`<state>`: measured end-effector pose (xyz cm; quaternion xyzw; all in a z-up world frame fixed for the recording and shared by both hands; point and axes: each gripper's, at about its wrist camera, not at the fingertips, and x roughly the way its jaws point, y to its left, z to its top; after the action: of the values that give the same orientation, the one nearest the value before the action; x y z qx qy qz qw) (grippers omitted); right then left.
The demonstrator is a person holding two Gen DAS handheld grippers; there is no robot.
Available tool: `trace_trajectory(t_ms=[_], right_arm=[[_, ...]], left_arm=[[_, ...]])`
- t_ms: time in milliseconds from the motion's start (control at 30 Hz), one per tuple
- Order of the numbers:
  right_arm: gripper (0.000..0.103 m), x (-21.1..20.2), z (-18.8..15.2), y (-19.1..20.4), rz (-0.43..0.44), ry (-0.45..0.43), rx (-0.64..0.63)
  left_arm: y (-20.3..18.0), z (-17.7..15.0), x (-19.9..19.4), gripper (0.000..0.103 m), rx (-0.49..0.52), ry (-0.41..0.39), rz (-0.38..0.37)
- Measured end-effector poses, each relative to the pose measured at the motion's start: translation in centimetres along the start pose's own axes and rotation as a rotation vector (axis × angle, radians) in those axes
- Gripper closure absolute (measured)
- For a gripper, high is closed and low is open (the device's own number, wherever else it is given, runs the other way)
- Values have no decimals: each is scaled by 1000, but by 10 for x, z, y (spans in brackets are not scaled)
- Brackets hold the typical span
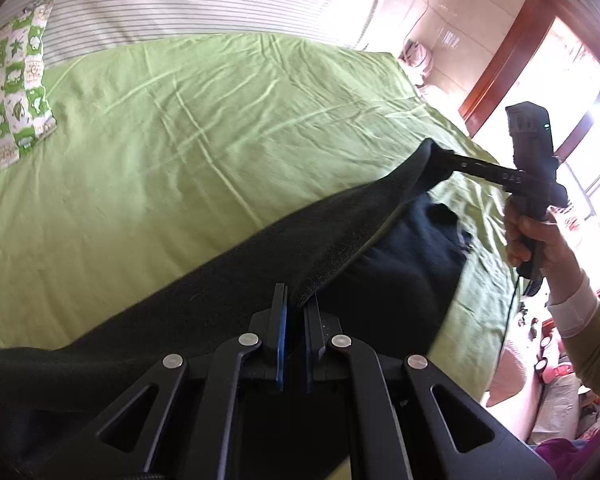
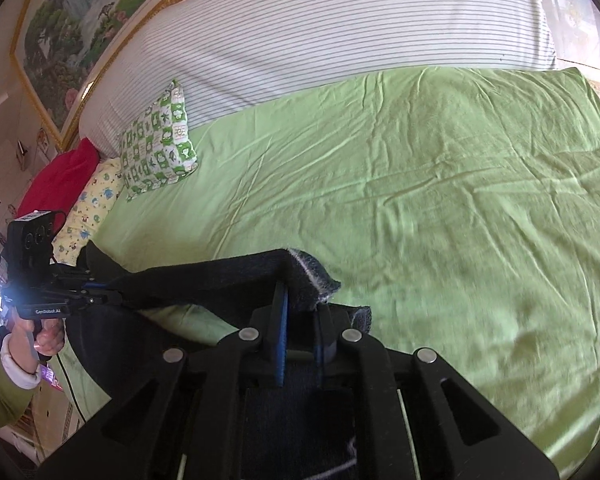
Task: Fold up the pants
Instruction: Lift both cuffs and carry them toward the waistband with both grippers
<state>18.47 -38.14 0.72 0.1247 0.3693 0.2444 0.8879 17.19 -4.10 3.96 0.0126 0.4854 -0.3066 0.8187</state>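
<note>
The dark pants (image 1: 236, 292) are held up over the green bed sheet (image 1: 188, 128), stretched between both grippers. My left gripper (image 1: 296, 304) is shut on one edge of the pants. In the left wrist view my right gripper (image 1: 440, 160) is shut on the far end of the pants, at the right. In the right wrist view my right gripper (image 2: 302, 300) is shut on the pants (image 2: 228, 276), whose corner shows a pale inner edge. My left gripper (image 2: 112, 290) grips the other end at the left. More of the pants hangs below in shadow.
A green-and-white patterned pillow (image 2: 158, 140) lies at the head of the bed, with a yellow pillow (image 2: 92, 204) and a red one (image 2: 60, 180) beside it. A striped bolster (image 2: 320, 40) lies behind. A door (image 1: 512, 60) stands beyond the bed edge.
</note>
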Motion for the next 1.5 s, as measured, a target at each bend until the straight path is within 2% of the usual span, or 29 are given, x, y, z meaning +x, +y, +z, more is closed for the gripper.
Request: trace_trajectory(t_ms=[367, 533, 700, 900, 967, 1033, 1100, 1133, 1233, 1433, 1500], right_arm=[[92, -26, -39, 0, -63, -19, -27], [92, -27, -59, 1, -99, -11, -49], [93, -41, -78, 5, -133, -80, -93], [92, -36, -95, 7, -189, -44, -105], [87, -33, -100, 3, -188, -9, -61], [72, -37, -107, 2, -207, -14, -28], [47, -44, -113, 1, -236, -21, 6], [45, -49, -117, 1, -230, -34, 22], [44, -64, -125, 8, -217, -72, 60], [44, -80, -131, 38, -151, -133, 79], [44, -77, -128, 49, -131, -137, 71]], left_arm=[[-34, -40, 5, 99, -31, 1, -82], [-41, -53, 15, 99, -26, 16, -82], [-45, -65, 18, 99, -15, 23, -87], [-50, -76, 32, 98, 0, 50, -68], [-50, -81, 40, 97, 8, 67, -56], [-51, -86, 44, 91, 13, 66, -51], [-47, -89, 42, 81, -17, 57, -71], [-45, -90, 40, 74, -39, 50, -91], [-42, -95, 31, 64, -80, 22, -111], [-40, -105, 11, 59, -122, -31, -124], [-36, -109, 2, 55, -143, -51, -119]])
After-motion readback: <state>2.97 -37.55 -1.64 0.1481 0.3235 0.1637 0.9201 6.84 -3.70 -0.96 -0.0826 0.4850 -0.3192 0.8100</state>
